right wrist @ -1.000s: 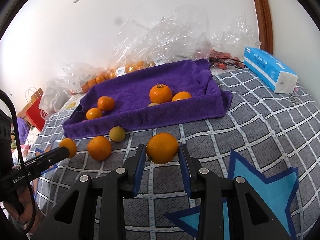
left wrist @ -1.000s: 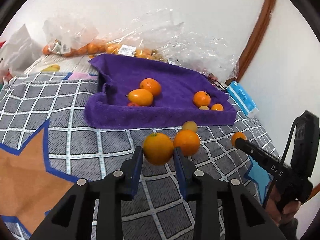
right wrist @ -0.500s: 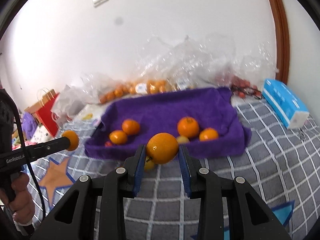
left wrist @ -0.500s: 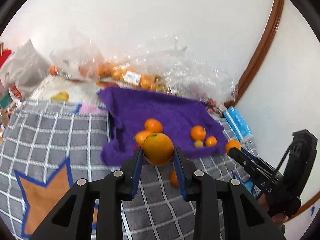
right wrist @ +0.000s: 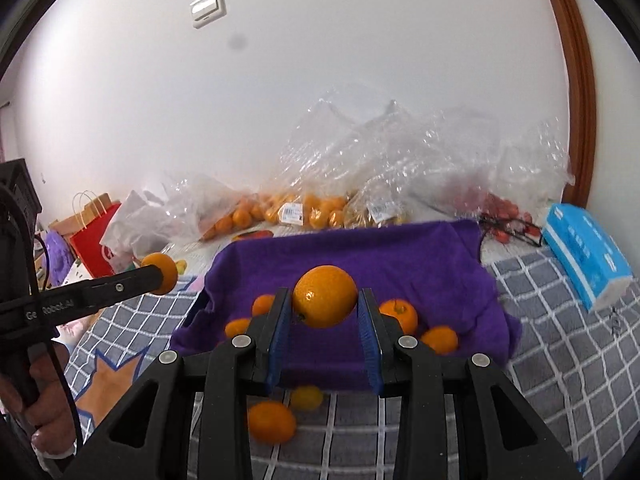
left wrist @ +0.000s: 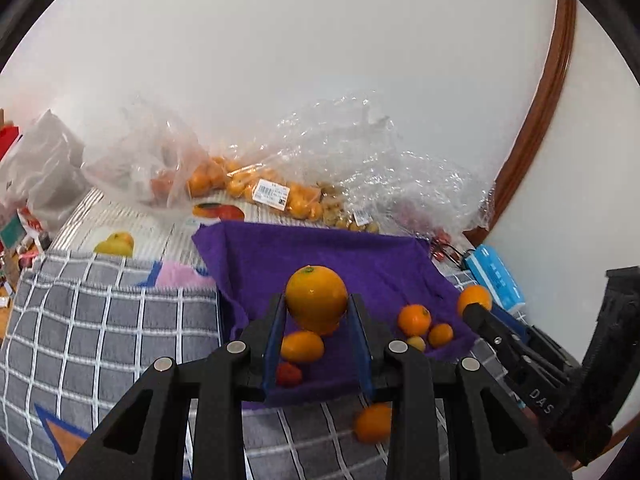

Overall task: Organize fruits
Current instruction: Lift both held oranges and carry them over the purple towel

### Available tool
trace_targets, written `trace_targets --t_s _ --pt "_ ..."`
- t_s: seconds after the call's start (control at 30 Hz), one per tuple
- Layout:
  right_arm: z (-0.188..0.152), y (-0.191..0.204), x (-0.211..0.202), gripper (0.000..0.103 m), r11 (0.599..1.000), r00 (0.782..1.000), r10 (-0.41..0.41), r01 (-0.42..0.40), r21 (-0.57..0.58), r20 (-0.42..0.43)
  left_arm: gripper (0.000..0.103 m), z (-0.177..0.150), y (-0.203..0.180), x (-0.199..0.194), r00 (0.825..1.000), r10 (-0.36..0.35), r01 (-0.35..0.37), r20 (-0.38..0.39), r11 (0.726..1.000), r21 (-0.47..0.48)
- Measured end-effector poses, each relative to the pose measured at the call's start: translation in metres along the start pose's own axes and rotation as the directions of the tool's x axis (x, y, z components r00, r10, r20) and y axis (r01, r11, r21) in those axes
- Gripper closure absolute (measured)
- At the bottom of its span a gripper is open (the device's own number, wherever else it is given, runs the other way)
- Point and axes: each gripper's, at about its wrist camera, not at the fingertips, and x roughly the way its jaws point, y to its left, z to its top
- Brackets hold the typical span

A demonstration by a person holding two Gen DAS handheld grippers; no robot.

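My left gripper (left wrist: pixel 317 312) is shut on an orange (left wrist: pixel 316 298), held above the near left part of a purple towel-lined tray (left wrist: pixel 360 256). My right gripper (right wrist: pixel 324 304) is shut on another orange (right wrist: pixel 325 295) over the tray's (right wrist: pixel 400 256) near edge. Several small oranges (left wrist: pixel 414 319) and a red fruit (left wrist: pixel 289 374) lie in the tray. Loose on the checked grey cover sit one orange (right wrist: pixel 272 422) and a small yellow fruit (right wrist: pixel 306 397). Each gripper shows in the other's view, the right one (left wrist: pixel 474 307) and the left one (right wrist: pixel 162 274).
Clear plastic bags of oranges (left wrist: pixel 260 188) lie against the wall behind the tray. A blue tissue pack (right wrist: pixel 586 258) sits at the right. A red paper bag (right wrist: pixel 94 236) and other clutter stand at the far left. A brown door frame (left wrist: pixel 532 120) runs up the right.
Both grippers have risen with their oranges and moved forward, from above the checked cover to above the purple tray. The loose fruits on the cover now lie below and behind the fingertips.
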Motion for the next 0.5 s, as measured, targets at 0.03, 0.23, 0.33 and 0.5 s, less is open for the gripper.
trace_targets --t_s 0.03,0.23,0.33,0.5 --pt "0.003 0.000 0.002 0.070 1.000 1.000 0.000 0.000 -0.006 0.008 0.073 0.002 0.001 0.002 1.000 -0.001 0.001 0.004 1.000 -0.003" --pt "0.002 -0.006 0.027 0.070 1.000 1.000 0.005 -0.006 0.014 0.020 0.073 -0.001 0.012 0.024 1.000 -0.005 0.005 0.022 1.000 -0.017" --pt "-0.009 -0.013 0.040 0.070 0.999 1.000 0.002 -0.002 0.033 -0.004 0.073 -0.008 0.020 0.032 1.000 -0.011 0.011 0.023 0.999 -0.035" --pt "-0.018 -0.021 0.049 0.070 1.000 1.000 -0.009 0.010 0.024 -0.024 0.073 -0.012 0.027 0.038 1.000 -0.014 0.015 0.016 0.998 -0.056"
